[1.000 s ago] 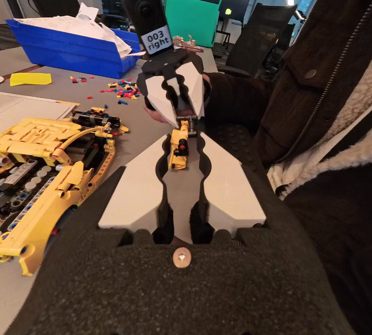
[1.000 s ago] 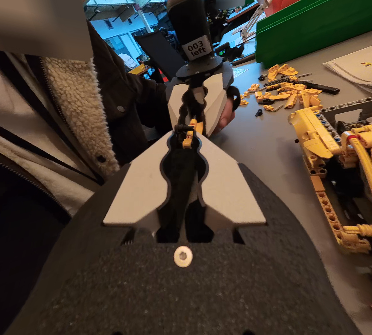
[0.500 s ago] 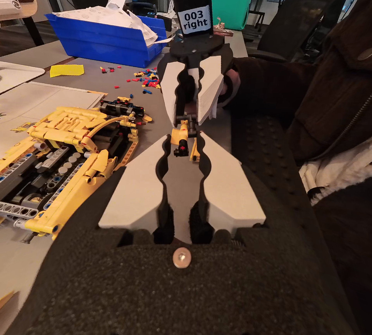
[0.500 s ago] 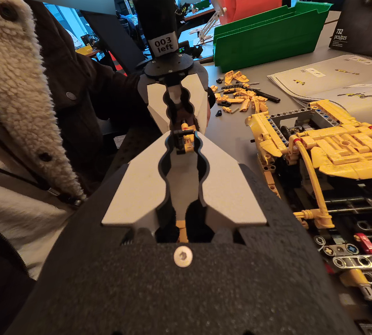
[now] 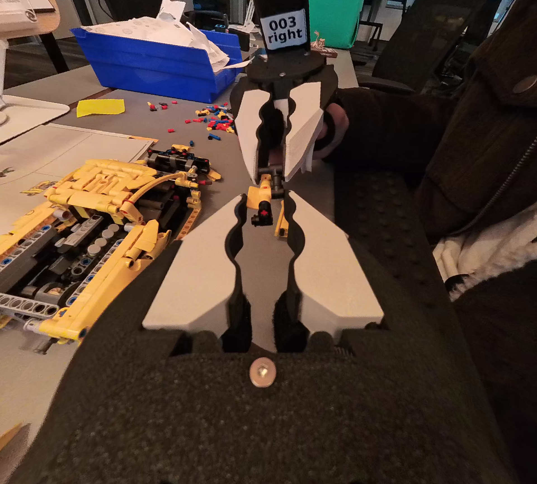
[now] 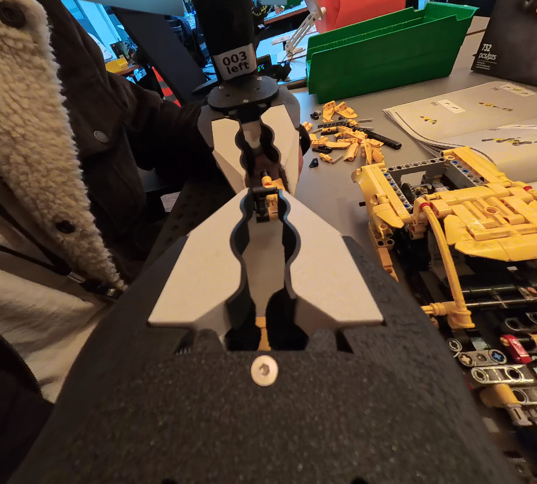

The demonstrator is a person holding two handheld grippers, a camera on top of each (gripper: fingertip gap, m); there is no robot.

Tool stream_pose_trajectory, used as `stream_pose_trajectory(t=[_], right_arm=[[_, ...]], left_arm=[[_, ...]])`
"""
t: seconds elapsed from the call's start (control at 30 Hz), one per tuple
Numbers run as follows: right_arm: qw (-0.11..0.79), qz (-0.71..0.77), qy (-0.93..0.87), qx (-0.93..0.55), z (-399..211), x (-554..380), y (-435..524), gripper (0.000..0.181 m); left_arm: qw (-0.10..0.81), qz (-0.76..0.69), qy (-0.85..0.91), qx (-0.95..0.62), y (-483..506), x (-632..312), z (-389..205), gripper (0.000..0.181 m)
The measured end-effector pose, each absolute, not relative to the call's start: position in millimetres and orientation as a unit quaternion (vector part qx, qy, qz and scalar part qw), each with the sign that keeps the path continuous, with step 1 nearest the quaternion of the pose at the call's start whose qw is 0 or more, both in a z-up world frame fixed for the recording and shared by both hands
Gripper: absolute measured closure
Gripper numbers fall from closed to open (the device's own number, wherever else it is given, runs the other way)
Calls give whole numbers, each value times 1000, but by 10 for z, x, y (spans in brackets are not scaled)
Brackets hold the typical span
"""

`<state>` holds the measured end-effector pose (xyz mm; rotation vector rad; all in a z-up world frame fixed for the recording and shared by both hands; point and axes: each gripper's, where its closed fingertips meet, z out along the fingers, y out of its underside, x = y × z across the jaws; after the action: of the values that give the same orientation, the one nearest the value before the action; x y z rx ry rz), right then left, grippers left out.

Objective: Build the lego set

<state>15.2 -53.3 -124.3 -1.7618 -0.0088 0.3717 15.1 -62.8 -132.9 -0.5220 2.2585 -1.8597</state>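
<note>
Since 1 second ago both claws are swinging toward the bench, its yellow car model (image 5: 96,223) filling more view. Left claw (image 5: 263,200) and right claw (image 6: 264,194), tip to tip, are each clenching the small yellow-and-black lego piece (image 5: 261,202), its long axis running between them above the bench (image 5: 203,112) edge.

Left gripper (image 5: 263,205) and right gripper (image 6: 265,202) tip-to-tip, fingers closed.

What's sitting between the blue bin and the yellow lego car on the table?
Left wrist view: scattered red, blue and yellow small pieces between blue bin and yellow lego car.

A small yellow-and-black lego piece (image 5: 263,202) hangs above the table beside the half-built yellow car (image 5: 87,226), apparently unattached.
</note>
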Motion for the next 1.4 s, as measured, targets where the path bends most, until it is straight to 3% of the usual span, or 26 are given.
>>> stream_pose_trajectory(t=[0.13, 0.5, 0.57, 0.73, 1.17, 1.3, 1.4], right_arm=[[632, 175, 3, -755, -1205, 159, -549, 160], [625, 186, 26, -758, -1257, 233, -538, 166], [640, 163, 54, -749, -1223, 378, -556, 151], [684, 127, 173, -697, -1085, 926, -805, 150], [701, 122, 270, -648, -1052, 1280, -1159, 161], [687, 40, 304, -658, -1130, 1480, -1300, 154], [669, -36, 325, -667, -1208, 1651, -1438, 137]], left_arm=[[84, -622, 758, -175, -621, 149, -1339, 156], [85, -612, 761, -199, -592, 230, -1386, 156], [96, -605, 756, -231, -526, 349, -1412, 156], [41, -619, 710, -334, -413, 579, -1424, 156], [-53, -647, 664, -371, -422, 561, -1339, 156], [-26, -633, 658, -406, -281, 671, -1390, 157], [17, -600, 687, -410, -208, 701, -1508, 156]])
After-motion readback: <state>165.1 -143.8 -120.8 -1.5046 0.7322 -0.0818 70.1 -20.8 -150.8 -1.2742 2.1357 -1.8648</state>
